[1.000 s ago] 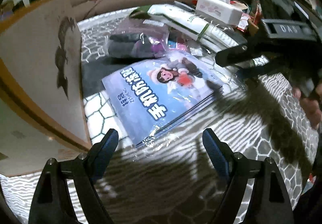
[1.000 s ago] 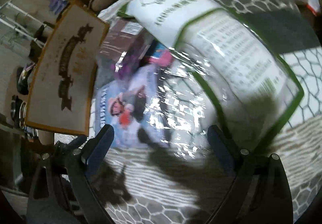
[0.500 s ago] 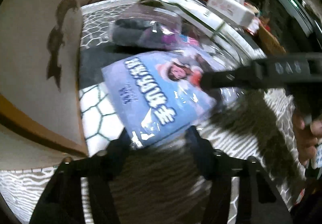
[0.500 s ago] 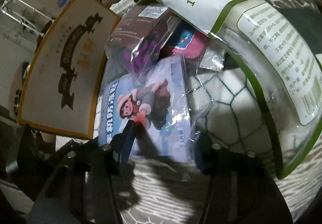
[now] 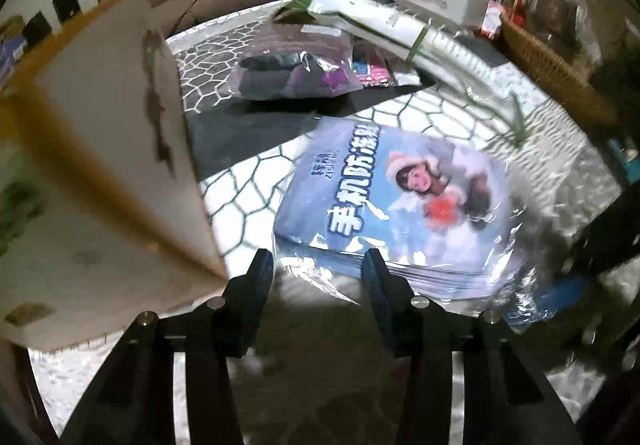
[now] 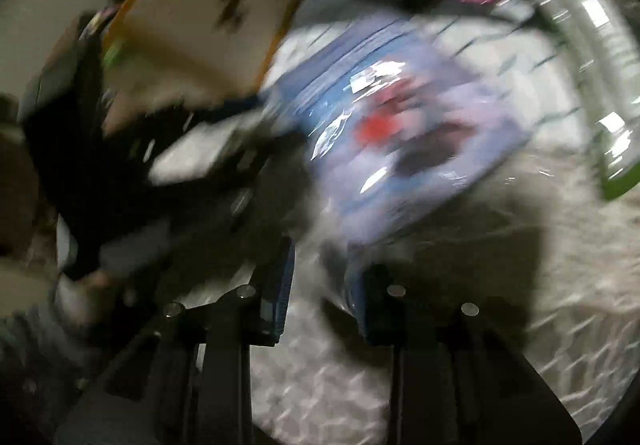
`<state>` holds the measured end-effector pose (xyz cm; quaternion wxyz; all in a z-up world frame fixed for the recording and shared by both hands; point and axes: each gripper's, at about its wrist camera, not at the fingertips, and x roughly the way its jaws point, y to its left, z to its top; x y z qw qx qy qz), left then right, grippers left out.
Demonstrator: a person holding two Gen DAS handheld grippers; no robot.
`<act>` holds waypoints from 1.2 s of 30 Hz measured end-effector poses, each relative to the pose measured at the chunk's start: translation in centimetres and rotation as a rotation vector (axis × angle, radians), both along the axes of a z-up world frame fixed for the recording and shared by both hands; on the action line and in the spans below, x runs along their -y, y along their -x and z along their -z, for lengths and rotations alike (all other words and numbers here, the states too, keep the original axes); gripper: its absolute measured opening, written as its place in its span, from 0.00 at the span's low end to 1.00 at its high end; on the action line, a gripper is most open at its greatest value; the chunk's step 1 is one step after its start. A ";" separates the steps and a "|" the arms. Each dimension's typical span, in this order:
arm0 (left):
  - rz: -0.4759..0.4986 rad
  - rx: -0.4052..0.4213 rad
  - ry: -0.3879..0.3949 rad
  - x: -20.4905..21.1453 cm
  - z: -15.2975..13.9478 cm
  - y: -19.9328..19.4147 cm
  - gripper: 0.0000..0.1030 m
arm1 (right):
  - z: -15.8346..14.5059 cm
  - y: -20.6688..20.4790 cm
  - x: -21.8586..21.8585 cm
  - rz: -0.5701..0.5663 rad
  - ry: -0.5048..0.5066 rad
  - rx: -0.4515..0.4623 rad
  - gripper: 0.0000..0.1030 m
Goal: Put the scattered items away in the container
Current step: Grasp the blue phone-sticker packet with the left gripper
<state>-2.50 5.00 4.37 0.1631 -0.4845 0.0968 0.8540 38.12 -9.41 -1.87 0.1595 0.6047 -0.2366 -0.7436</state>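
The blue packet (image 5: 394, 201) was found raised off the counter (image 5: 320, 365), gripped at opposite edges by both narrowed claws (image 5: 318, 273) (image 6: 324, 277); level transfer toward the box (image 5: 104, 149) was judged advisable.

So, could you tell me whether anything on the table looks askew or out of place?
Yes: the blue packet lies skewed near the table's edge, its plastic wrap crumpled beside the left tongs. The cardboard box appears tilted. The right-wrist view is too blurred to judge more.
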 end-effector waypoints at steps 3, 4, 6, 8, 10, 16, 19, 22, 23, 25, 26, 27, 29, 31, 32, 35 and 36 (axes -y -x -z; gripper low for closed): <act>0.026 0.058 -0.157 1.3 -1.7 -1.7 0.48 | -1.8 -0.9 0.2 -0.030 -0.016 -0.039 0.27; 0.032 0.072 -0.191 1.5 -1.9 -2.0 0.52 | -2.6 -1.0 -0.7 0.005 -0.043 -0.065 0.29; 0.037 0.094 -0.222 1.1 -1.5 -2.3 0.54 | -4.0 -0.7 -3.0 0.098 -0.120 -0.115 0.39; 0.035 0.129 -0.205 0.2 -0.4 -2.3 0.54 | -4.4 -0.1 -5.4 0.201 -0.197 -0.159 0.61; 0.044 0.160 -0.180 -0.8 1.0 -2.3 0.54 | -3.4 1.5 -7.6 0.285 -0.223 -0.164 0.65; 0.048 0.211 -0.153 -1.7 3.2 -2.2 0.57 | 1.5 4.2 -9.3 0.345 -0.082 -0.104 0.64; 0.043 0.199 -0.117 -0.5 3.0 -2.0 0.58 | 1.4 4.5 -7.3 0.246 -0.066 -0.064 0.63; 0.048 0.188 -0.140 1.1 2.4 -2.1 0.68 | 1.3 4.0 -4.6 0.126 -0.040 -0.036 0.61; 0.055 0.182 -0.148 1.3 2.3 -2.3 0.69 | 1.2 3.5 -3.8 0.079 -0.027 -0.031 0.59; 0.096 0.167 -0.130 1.2 2.3 -2.7 0.69 | 0.7 2.8 -2.1 -0.003 -0.070 -0.046 0.59; 0.124 0.157 -0.100 0.9 2.4 -3.0 0.69 | 0.6 2.4 -1.4 -0.030 -0.137 -0.049 0.60; 0.153 0.128 -0.043 0.5 2.5 -3.4 0.69 | 0.6 2.0 -0.8 -0.060 -0.224 -0.042 0.60; 0.190 0.079 0.018 0.2 2.9 -3.7 0.69 | 0.8 1.6 0.0 -0.106 -0.330 -0.032 0.61; 0.220 0.042 0.032 0.2 3.3 -3.7 0.70 | 1.1 1.5 0.1 -0.124 -0.350 -0.061 0.62; 0.233 0.039 0.031 0.0 3.7 -3.6 0.70 | 1.2 1.5 0.4 -0.132 -0.360 -0.072 0.64; 0.218 0.041 0.010 0.1 3.9 -3.0 0.72 | 1.3 1.8 1.7 -0.181 -0.416 -0.110 0.66; 0.212 0.051 -0.010 0.2 4.0 -2.7 0.72 | 1.3 2.0 1.9 -0.185 -0.422 -0.122 0.66</act>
